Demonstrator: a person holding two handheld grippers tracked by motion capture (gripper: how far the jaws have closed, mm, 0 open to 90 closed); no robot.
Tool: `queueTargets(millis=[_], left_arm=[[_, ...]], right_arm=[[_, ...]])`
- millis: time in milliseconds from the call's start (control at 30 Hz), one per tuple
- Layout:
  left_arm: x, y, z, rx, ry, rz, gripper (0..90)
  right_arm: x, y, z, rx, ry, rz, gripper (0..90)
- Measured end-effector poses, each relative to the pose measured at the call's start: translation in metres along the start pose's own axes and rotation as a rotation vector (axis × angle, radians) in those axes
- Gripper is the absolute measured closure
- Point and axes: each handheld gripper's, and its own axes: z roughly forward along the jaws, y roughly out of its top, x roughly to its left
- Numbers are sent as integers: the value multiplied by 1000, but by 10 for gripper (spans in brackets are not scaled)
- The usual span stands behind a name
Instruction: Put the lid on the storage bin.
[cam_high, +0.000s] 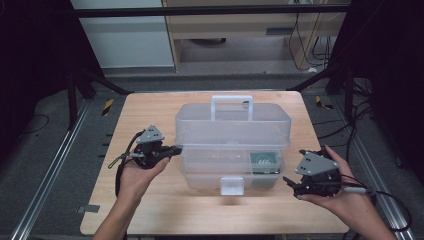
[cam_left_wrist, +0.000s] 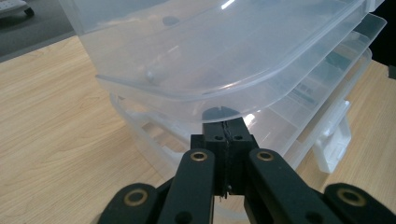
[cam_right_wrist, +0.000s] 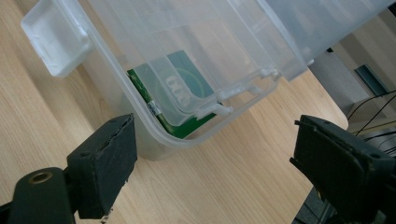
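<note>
A clear plastic toolbox (cam_high: 232, 135) with a white handle (cam_high: 231, 102) stands mid-table, its lid (cam_left_wrist: 224, 51) lifted a little off the base. A green packet (cam_high: 265, 161) lies in the base at the right, seen through the wall (cam_right_wrist: 187, 77). My left gripper (cam_high: 176, 149) is shut with nothing between its jaws, its tips (cam_left_wrist: 227, 133) just under the lid's left rim. My right gripper (cam_high: 290, 186) stands open beside the box's front right corner, and that corner of the base (cam_right_wrist: 154, 135) lies between its fingers (cam_right_wrist: 215, 140) without touching them.
The white front latch (cam_high: 232, 185) hangs loose at the box's front, also in the right gripper view (cam_right_wrist: 56, 39). The wooden table (cam_high: 150, 110) has bare surface left, right and in front of the box. Metal frame rails and cables run beside the table.
</note>
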Motion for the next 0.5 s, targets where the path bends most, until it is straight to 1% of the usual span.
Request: queueTargets(millis=[133,300,500], left_arm=[[-1,-3,0,1,-3,-1,900],[0,-7,0,-9,-9,-13,900],[-1,-14,0,-6,-2,-17,900]], right_arm=[[-1,-4,-1,1,-6,9,135],[-1,-9,0,9,-15,18,136],[-1,-16,3,26,-21,34,137]])
